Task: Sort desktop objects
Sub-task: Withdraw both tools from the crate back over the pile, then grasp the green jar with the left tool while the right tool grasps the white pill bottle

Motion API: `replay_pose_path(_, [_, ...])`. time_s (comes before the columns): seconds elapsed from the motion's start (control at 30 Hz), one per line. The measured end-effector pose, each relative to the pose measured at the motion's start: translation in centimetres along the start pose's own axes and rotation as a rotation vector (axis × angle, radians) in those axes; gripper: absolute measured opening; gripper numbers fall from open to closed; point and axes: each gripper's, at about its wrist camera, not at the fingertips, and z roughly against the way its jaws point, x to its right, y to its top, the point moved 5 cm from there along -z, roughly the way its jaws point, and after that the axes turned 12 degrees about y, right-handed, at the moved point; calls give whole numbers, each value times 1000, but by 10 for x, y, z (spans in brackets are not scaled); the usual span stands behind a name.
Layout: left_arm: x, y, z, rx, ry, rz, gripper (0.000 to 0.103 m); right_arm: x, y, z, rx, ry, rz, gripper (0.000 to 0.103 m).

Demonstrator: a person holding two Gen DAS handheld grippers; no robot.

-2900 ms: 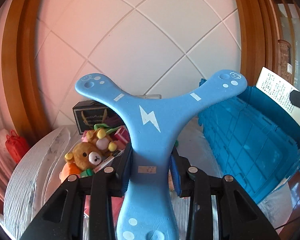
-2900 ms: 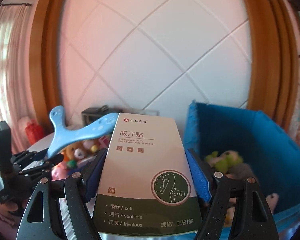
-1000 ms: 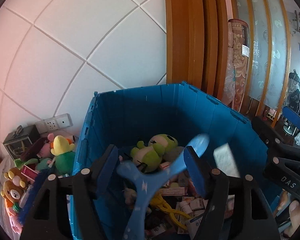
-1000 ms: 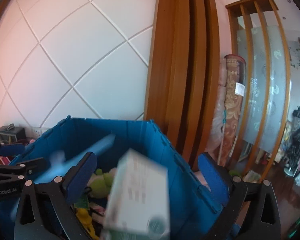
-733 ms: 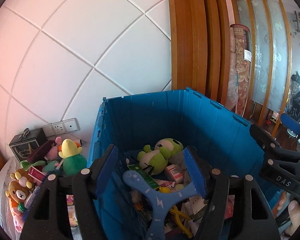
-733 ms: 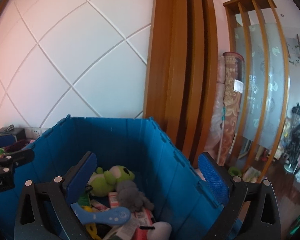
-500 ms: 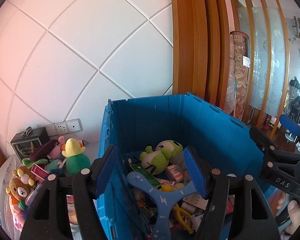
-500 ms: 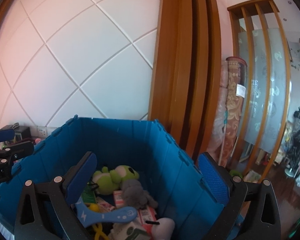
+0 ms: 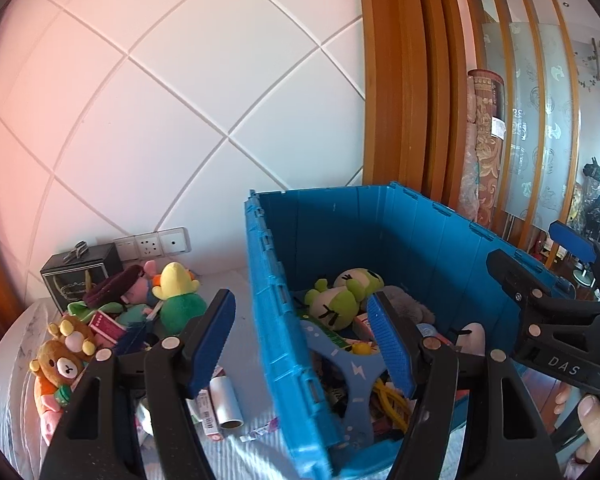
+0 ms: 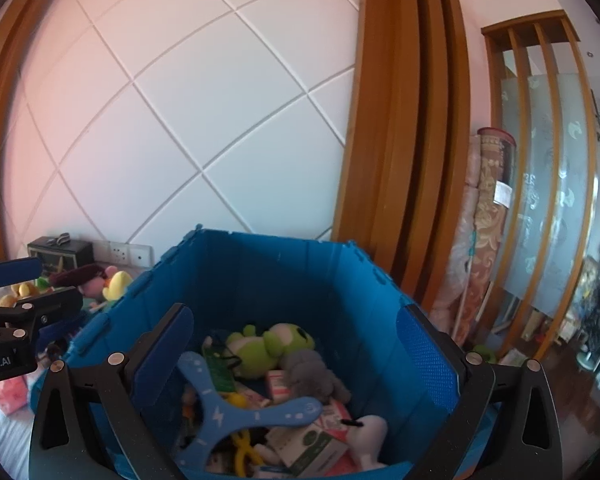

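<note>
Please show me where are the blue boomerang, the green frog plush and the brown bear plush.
blue boomerang (image 10: pixel 236 416), right wrist view, middle hub.
green frog plush (image 10: pixel 270 346), right wrist view, body.
brown bear plush (image 9: pixel 62 368), left wrist view, face.

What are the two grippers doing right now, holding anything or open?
Left gripper: open, holding nothing, over the near rim of the blue bin.
Right gripper: open, holding nothing, above the bin.

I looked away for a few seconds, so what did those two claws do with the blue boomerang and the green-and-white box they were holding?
Both let go. The left claw dropped the blue boomerang into the blue crate, and the right claw dropped the green-and-white box beside it. Both claws now hang open and empty over the crate. The teddy bear and other plush toys stayed on the table.
</note>
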Motion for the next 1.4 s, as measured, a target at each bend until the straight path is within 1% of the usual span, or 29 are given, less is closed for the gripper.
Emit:
replay_pose_path(0.13, [-32, -8, 5, -3, 31, 16, 68, -27, 2, 1, -3, 21, 13, 103])
replay_pose_path(0.37, [-93, -25, 8, -35, 85, 44, 68, -90, 4, -8, -31, 81, 55, 103])
replay_pose_path(0.63, [-166, -51, 9, -59, 105, 83, 68, -158, 2, -17, -48, 139, 91, 103])
replay_pose_path(0.8, [-218, -76, 1, -89, 170, 101, 68, -194, -2, -21, -52, 186, 102, 103])
replay_pose_path(0.93, [-262, -107, -10, -144, 241, 110, 68, -220, -9, -28, -63, 242, 112, 103])
replay_pose_path(1.03, [-294, -136, -22, -209, 289, 128, 68, -238, -19, -39, -97, 283, 108, 103])
replay_pose_path(1.13, [-320, -168, -36, -281, 334, 148, 68, -259, -35, -53, -143, 356, 95, 103])
replay_pose_path(1.23, [-338, -201, -48, -353, 351, 166, 68, -278, -55, -68, -192, 393, 100, 103])
replay_pose_path(1.3, [-343, -223, -58, -407, 350, 171, 68, -287, -73, -81, -234, 417, 91, 103])
replay_pose_path(1.4, [-344, -255, -76, -505, 345, 162, 68, -294, -107, -107, -341, 439, 63, 103])
